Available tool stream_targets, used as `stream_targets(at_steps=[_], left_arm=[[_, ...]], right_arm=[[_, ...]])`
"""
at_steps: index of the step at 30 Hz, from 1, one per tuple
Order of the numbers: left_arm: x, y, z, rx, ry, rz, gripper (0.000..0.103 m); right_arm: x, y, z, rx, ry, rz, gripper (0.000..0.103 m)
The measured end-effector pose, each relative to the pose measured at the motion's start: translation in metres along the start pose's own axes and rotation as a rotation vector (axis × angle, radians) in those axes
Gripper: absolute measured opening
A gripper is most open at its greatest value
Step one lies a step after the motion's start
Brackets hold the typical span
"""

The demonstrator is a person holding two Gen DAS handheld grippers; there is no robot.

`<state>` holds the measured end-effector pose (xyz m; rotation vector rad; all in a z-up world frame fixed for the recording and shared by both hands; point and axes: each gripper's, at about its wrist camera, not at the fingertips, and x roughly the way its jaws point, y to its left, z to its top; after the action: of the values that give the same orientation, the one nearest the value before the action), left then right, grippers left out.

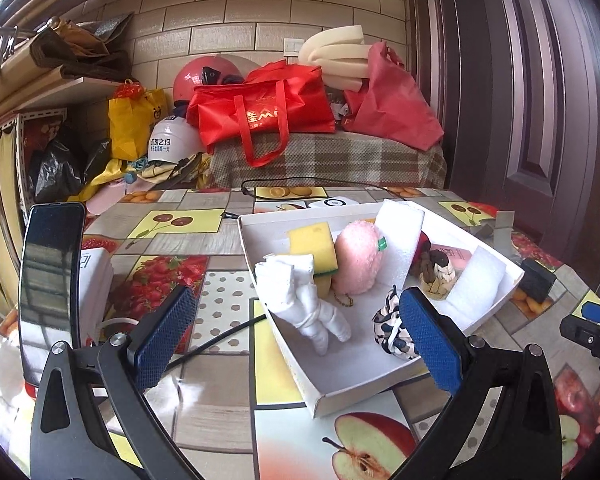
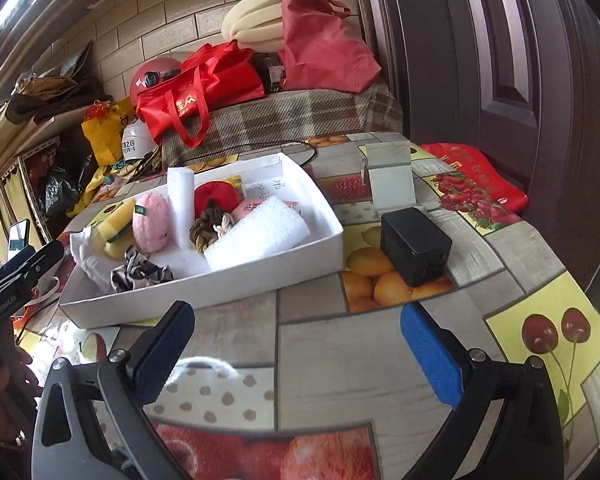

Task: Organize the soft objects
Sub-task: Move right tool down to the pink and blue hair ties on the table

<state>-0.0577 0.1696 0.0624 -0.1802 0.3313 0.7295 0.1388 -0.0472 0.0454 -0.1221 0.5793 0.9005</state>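
Both sets of jaws stood apart and empty: left gripper [image 1: 296,336] hovered over the near end of the white tray [image 1: 364,394], right gripper [image 2: 296,356] over bare surface [image 2: 340,360]. Best next grasp probably the white astronaut plush [image 1: 308,300], pinched mid-body, lifted slowly. Tray also held yellow sponge [image 1: 312,246], pink plush [image 1: 358,264], patterned scrunchie [image 1: 392,328], braided rope [image 2: 206,228], foam sheets [image 2: 256,236]

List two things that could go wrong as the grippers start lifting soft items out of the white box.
1. The white cloth astronaut hangs over the white box's near wall; a careless grab could drag the light box.
2. A black cable runs under the open left gripper; its fingers could snag it.
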Motion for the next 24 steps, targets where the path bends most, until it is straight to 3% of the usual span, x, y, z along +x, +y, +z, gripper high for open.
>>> stream_targets(at_steps=[11,18,24], left_arm=[[-0.032,-0.011,-0.013,0.073,-0.006,-0.039,0.103],[-0.042,-0.011,-0.02,0.072,0.013,-0.059,0.103],[-0.048,-0.009,-0.022,0.068,0.015,-0.067,0.103]], right_arm=[[-0.035,0.024,-0.028,-0.05,0.02,0.143,0.103],[-0.041,0.068,-0.042,-0.197,0.08,0.225,0.103],[-0.036,0.084,-0.048,-0.247,0.136,0.236,0.103]])
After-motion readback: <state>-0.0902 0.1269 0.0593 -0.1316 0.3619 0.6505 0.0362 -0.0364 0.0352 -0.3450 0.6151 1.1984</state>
